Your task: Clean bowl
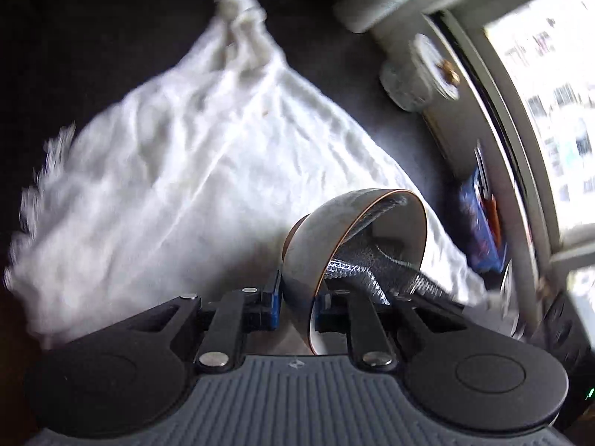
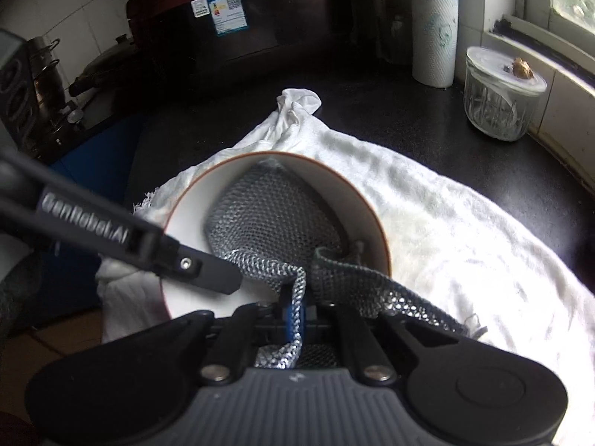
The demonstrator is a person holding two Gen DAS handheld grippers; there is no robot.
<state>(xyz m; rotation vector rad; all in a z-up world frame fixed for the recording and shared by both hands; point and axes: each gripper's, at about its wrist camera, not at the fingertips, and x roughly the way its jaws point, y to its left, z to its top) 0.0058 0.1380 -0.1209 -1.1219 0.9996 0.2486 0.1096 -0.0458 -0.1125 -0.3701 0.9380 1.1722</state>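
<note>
Starting on the left side of the right wrist view: there's a stack of metal pots [image 2: 44, 70] back by the tiled wall, and a big dark appliance [image 2: 238, 37] with a blue and white sticker behind everything. The left gripper [image 2: 223, 282] reaches in from the left as a long dark finger with pale lettering, and it's pinching the bowl's near-left rim. In its own camera the left gripper [image 1: 297, 297] has one blue pad outside the wall and one inside, so it's clamped on the bowl.

The bowl [image 2: 193, 223] sits in the middle, tipped up on its side over a crumpled white towel [image 2: 446, 230] that's spread on the black surface [image 2: 390, 111]. White inside, grey outside with a thin brown rim [image 1: 308, 230]. Stuffed into it is a silvery mesh scrubbing cloth [image 2: 275, 215], pressed against the inner wall.

The right gripper [image 2: 295, 316] is squeezed tight on a twisted strand of that mesh cloth, with another tail of it trailing off to the right over the towel.

Further right, a roll of paper towel [image 2: 435, 29] stands upright at the back, and next to it a lidded glass jar [image 2: 502, 100] with a small brownish knob on top, right under the window sill [image 2: 539, 41]. The left wrist view is pretty motion-blurred, so the stuff along its right edge is hard to make out.
</note>
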